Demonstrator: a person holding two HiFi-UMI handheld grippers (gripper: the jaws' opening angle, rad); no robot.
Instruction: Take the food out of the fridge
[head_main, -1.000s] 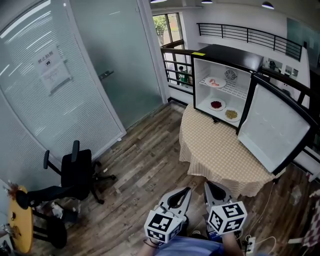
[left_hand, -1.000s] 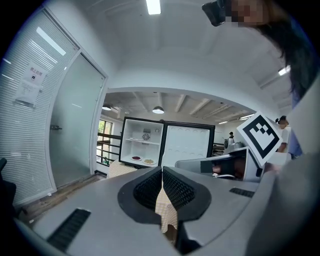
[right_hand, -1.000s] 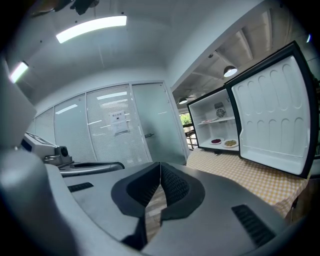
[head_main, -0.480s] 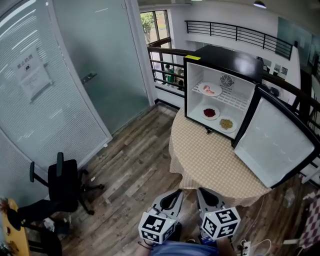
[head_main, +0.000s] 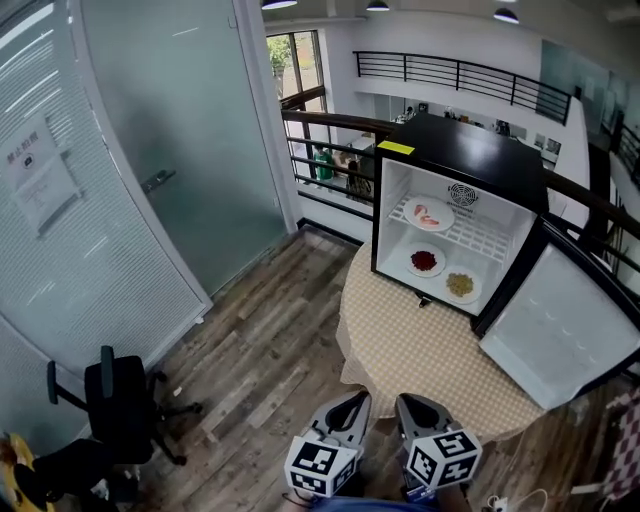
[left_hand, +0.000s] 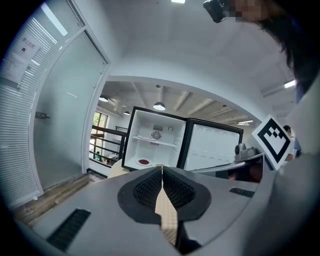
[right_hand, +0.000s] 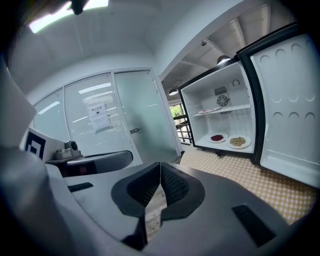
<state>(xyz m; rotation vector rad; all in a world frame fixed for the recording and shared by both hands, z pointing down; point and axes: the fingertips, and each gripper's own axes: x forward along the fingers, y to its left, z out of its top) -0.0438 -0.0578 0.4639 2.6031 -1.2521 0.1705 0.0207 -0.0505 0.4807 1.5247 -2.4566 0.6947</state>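
Left gripper (head_main: 356, 400) and right gripper (head_main: 406, 403) are both pinched shut on nothing, low in the frame, their rear ends cut off by the bottom edge. Food sits upper right inside the open fridge (head_main: 455, 150): a pinkish plate (head_main: 430, 214) on the shelf, contents hard to name, with a red plate (head_main: 424, 261) and a yellow plate (head_main: 461, 286) below. Door (head_main: 560, 325) runs off the right edge.

We see black fridge (head_main: 470, 150) upper right, door (head_main: 560, 325) wide open. Inside: pink food (head_main: 431, 214) on upper shelf; red food (head_main: 424, 261), yellow food (head_main: 461, 285) plated below.
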